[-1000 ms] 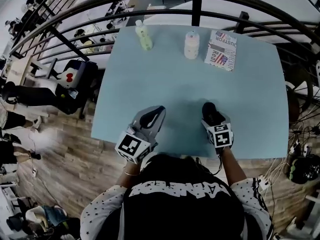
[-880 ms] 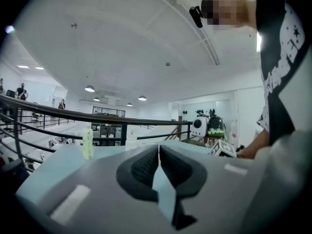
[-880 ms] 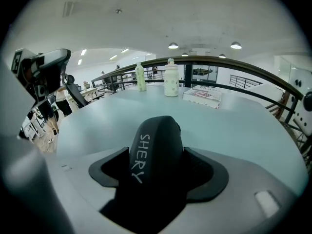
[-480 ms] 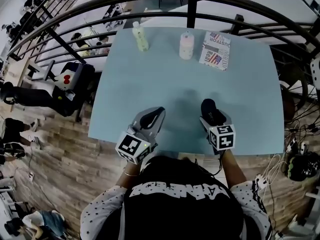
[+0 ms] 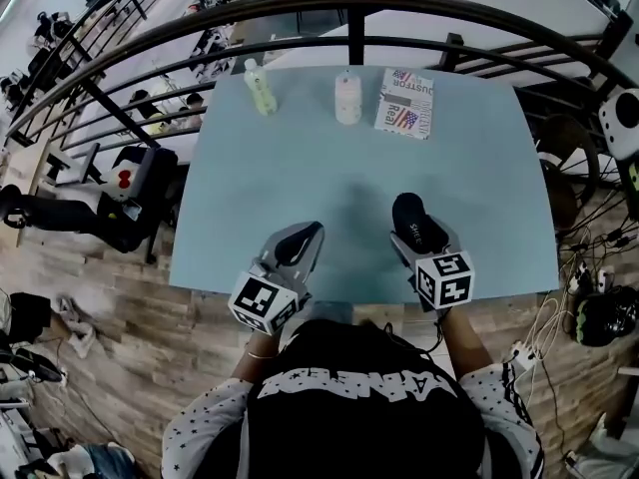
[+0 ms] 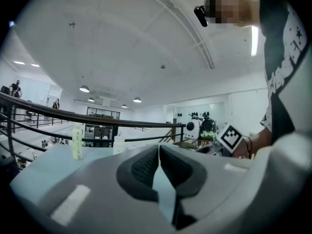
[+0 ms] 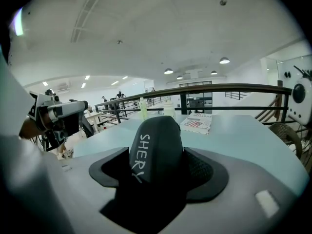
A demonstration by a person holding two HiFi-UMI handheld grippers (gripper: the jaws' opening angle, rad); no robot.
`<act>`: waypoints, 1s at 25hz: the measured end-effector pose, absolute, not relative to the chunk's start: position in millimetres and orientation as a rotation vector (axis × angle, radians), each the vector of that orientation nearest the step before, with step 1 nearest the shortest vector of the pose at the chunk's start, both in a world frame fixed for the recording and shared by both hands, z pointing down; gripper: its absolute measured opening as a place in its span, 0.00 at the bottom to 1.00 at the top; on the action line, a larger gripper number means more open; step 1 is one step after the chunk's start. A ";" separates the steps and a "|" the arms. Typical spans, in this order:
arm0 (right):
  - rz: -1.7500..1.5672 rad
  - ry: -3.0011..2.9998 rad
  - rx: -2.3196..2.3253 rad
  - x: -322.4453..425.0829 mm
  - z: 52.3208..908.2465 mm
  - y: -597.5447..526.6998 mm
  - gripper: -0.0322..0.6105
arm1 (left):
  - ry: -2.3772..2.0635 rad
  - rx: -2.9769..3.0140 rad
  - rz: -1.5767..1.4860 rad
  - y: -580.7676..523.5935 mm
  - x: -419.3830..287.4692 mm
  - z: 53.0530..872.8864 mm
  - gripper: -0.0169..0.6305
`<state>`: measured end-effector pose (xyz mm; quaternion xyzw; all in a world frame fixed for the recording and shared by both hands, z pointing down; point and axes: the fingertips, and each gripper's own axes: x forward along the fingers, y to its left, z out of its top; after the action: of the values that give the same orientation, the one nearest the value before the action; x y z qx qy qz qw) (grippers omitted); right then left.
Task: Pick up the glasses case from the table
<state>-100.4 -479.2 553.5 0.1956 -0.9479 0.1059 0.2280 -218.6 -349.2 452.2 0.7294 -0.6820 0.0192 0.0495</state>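
Observation:
The black glasses case (image 5: pixel 413 224) with white lettering is clamped between the jaws of my right gripper (image 5: pixel 419 236), held above the near right part of the light blue table (image 5: pixel 469 158). In the right gripper view the glasses case (image 7: pixel 156 147) stands up between the dark pads and fills the gap. My left gripper (image 5: pixel 296 245) hovers over the near left part of the table, its jaws shut with nothing in them; in the left gripper view its pads (image 6: pixel 144 167) meet at the tip.
At the table's far edge stand a green bottle (image 5: pixel 260 88), a white bottle (image 5: pixel 346 98) and a printed flag-pattern box (image 5: pixel 405 103). A dark curved railing (image 5: pixel 349 8) runs behind the table. Wooden floor lies below on the left.
Both grippers keep their places over the near table edge while the head view shifts left. The case stays held in the right gripper.

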 end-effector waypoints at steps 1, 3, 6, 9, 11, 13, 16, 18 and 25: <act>0.294 -2.624 0.538 -98.0 548.5 -477.6 0.62 | -2.076 2.223 0.060 -348.8 -215.6 451.4 0.03; 0.299 -2.649 0.538 -92.5 539.2 -473.8 0.61 | -2.074 2.228 0.067 -347.3 -209.4 450.1 0.03; 0.301 -2.683 0.543 -82.9 526.7 -467.4 0.61 | -2.070 2.241 0.066 -344.3 -199.5 447.5 0.03; 0.294 -2.714 0.549 -74.1 514.7 -461.8 0.61 | -2.070 2.248 0.066 -340.6 -191.6 446.3 0.03; 0.289 -2.731 0.552 -68.8 507.0 -458.7 0.61 | -2.067 2.256 0.068 -339.2 -186.1 443.8 0.03; 0.291 -2.748 0.555 -63.1 500.4 -457.0 0.61 | -2.063 2.265 0.072 -339.3 -180.0 441.3 0.03; 0.309 -2.777 0.558 -55.5 492.2 -454.3 0.61 | -2.056 2.278 0.079 -339.7 -170.9 440.4 0.03; 0.313 -2.799 0.555 -50.7 485.8 -450.9 0.61 | -2.048 2.290 0.085 -339.1 -164.1 440.3 0.03; 0.315 -2.851 0.538 -40.6 467.6 -440.9 0.61 | -2.040 2.307 0.092 -334.9 -149.6 435.9 0.03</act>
<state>-40.6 -440.9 467.6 0.1831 -0.9709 0.1071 0.1112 -149.6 -334.9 435.9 0.7485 -0.6618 0.0299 0.0301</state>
